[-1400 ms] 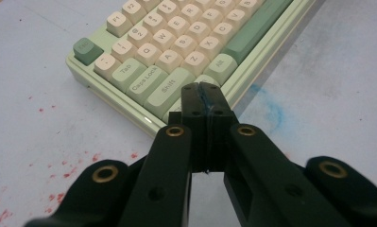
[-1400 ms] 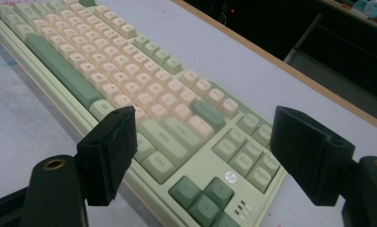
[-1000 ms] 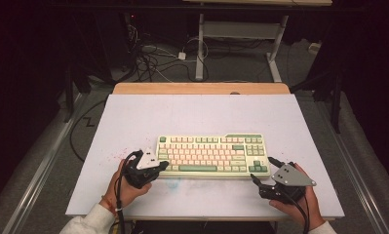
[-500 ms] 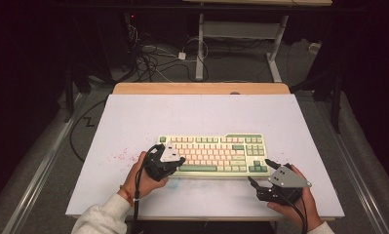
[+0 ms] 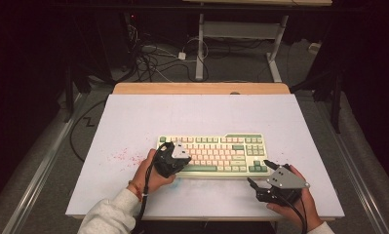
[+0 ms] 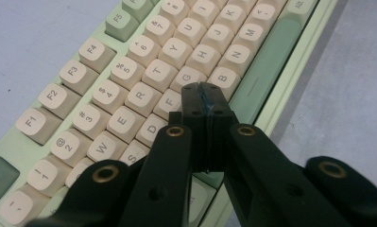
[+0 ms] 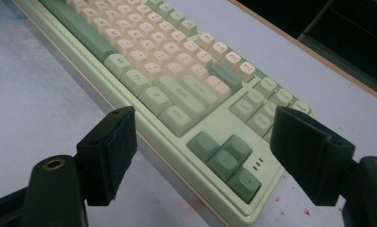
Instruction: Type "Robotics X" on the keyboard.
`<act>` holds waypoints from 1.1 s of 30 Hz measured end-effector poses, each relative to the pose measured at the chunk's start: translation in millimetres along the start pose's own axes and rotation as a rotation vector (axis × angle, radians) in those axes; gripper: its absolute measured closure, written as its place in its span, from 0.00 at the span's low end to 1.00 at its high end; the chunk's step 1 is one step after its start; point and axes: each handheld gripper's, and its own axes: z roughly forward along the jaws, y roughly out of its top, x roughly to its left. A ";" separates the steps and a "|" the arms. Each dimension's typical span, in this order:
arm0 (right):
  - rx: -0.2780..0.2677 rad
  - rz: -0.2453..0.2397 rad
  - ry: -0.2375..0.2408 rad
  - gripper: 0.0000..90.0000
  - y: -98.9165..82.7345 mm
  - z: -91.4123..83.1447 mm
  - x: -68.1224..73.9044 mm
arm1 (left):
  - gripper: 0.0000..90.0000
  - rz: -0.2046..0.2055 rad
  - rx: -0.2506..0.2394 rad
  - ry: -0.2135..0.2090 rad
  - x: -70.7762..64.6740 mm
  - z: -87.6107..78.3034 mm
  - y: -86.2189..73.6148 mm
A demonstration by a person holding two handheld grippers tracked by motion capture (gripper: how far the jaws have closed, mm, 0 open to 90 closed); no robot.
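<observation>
A pale green keyboard with cream and green keys lies on the white table top. My left gripper hovers over the keyboard's left half. In the left gripper view its jaws are shut, pads pressed together with nothing between them, the tips just above the keys near V and B, by the green space bar. My right gripper rests off the keyboard's front right corner, jaws open, the arrow keys seen between the two pads.
Red specks mark the table left of the keyboard. A wooden strip runs along the far edge. Beyond it are cables on the floor and a white desk frame. Bare table lies behind and left of the keyboard.
My left gripper has moved right from beside the keyboard's left end to over its left keys. The right gripper has stayed where it was.
</observation>
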 end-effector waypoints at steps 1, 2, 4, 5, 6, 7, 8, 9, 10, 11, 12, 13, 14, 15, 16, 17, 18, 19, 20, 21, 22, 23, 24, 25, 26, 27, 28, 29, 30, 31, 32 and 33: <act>0.000 0.001 0.001 0.26 -0.1 0.1 -0.1 | 0.97 0.001 0.004 0.003 0.5 0.7 -0.3; 0.001 0.001 0.002 0.26 -0.1 0.3 -0.1 | 0.97 0.000 0.011 -0.001 1.4 1.5 -0.7; 0.002 0.000 0.002 0.26 -0.1 0.5 0.0 | 0.97 -0.006 0.012 -0.001 2.5 2.5 -1.6; 0.001 -0.001 0.004 0.26 0.0 0.5 0.2 | 0.97 -0.006 0.012 -0.001 2.6 2.4 -1.7; 0.001 -0.003 0.003 0.26 0.1 0.6 0.3 | 0.97 -0.004 0.011 0.002 2.7 2.3 -1.6; 0.000 -0.002 0.003 0.26 0.1 0.8 0.3 | 0.97 -0.004 0.011 0.001 2.5 2.3 -1.6; 0.000 0.000 0.004 0.26 0.2 1.0 0.2 | 0.97 -0.004 0.013 0.001 2.3 2.4 -1.7; 0.001 -0.001 0.004 0.26 0.2 1.1 0.4 | 0.97 -0.004 0.012 0.001 2.3 2.5 -1.6; 0.001 0.000 0.005 0.26 0.2 1.3 0.6 | 0.97 -0.003 0.012 0.002 2.3 2.5 -1.6; 0.001 -0.001 0.008 0.26 0.2 1.3 0.7 | 0.97 -0.004 0.013 0.002 2.4 2.5 -1.6; 0.001 0.000 0.008 0.26 0.2 1.3 0.9 | 0.97 -0.003 0.012 0.003 2.7 2.5 -1.7; 0.001 -0.002 0.008 0.26 0.2 1.3 0.9 | 0.97 -0.003 0.013 0.003 2.8 2.5 -1.8; 0.002 -0.003 0.008 0.26 0.2 1.3 0.9 | 0.97 -0.003 0.014 0.004 2.9 2.5 -1.8; 0.001 -0.002 0.009 0.26 0.1 1.3 0.8 | 0.97 -0.004 0.013 0.005 3.1 2.5 -1.8; 0.002 0.001 0.009 0.26 0.1 1.3 0.7 | 0.97 -0.005 0.013 0.003 3.1 2.6 -1.8; 0.002 0.000 0.009 0.26 0.1 1.3 0.7 | 0.97 -0.005 0.013 0.003 3.2 2.7 -1.8; 0.002 0.000 0.010 0.26 0.0 1.2 0.8 | 0.97 -0.005 0.013 0.004 3.2 2.8 -1.8; 0.002 0.001 0.010 0.26 0.0 1.2 0.9 | 0.97 -0.006 0.013 0.006 3.2 2.9 -1.8; 0.003 -0.001 0.010 0.26 0.0 1.2 0.9 | 0.97 -0.009 0.010 0.006 3.2 3.2 -1.9; 0.003 0.000 0.011 0.26 -0.1 1.2 1.0 | 0.97 -0.009 0.011 0.006 3.3 3.4 -2.0; 0.004 -0.001 0.011 0.26 -0.1 1.4 1.0 | 0.97 -0.005 0.022 0.007 3.3 4.1 -1.9; 0.007 -0.003 0.010 0.26 -0.1 1.6 1.0 | 0.97 0.004 0.034 0.009 3.0 6.0 -2.4; 0.010 -0.003 0.011 0.26 -0.2 1.8 1.1 | 0.97 0.001 0.030 0.008 3.1 6.2 -2.5; 0.011 -0.004 0.012 0.26 -0.2 2.0 1.2 | 0.97 0.000 0.032 0.007 3.2 5.9 -2.2; 0.011 -0.004 0.012 0.26 -0.2 2.0 1.4 | 0.97 0.002 0.032 0.008 2.8 5.7 -1.9; 0.010 -0.005 0.012 0.26 -0.1 1.8 1.6 | 0.97 0.003 0.029 0.009 2.4 5.3 -1.9; 0.008 -0.006 0.012 0.26 0.0 1.7 1.5 | 0.97 0.003 0.027 0.011 2.2 4.8 -1.7; 0.008 -0.008 0.011 0.26 0.1 1.6 1.3 | 0.97 0.007 0.029 0.012 2.1 4.2 -1.5; 0.008 -0.008 0.011 0.26 0.0 1.5 1.2 | 0.97 0.007 0.022 0.013 2.1 3.4 -1.3; 0.008 -0.006 0.010 0.26 0.0 1.4 1.2 | 0.97 0.005 0.018 0.013 2.3 2.2 -0.8; 0.008 -0.006 0.010 0.26 -0.1 1.4 0.9 | 0.97 0.005 0.016 0.012 2.6 1.2 -0.5; 0.008 -0.007 0.009 0.26 -0.1 1.3 0.8 | 0.97 0.005 0.015 0.013 2.7 0.5 -0.5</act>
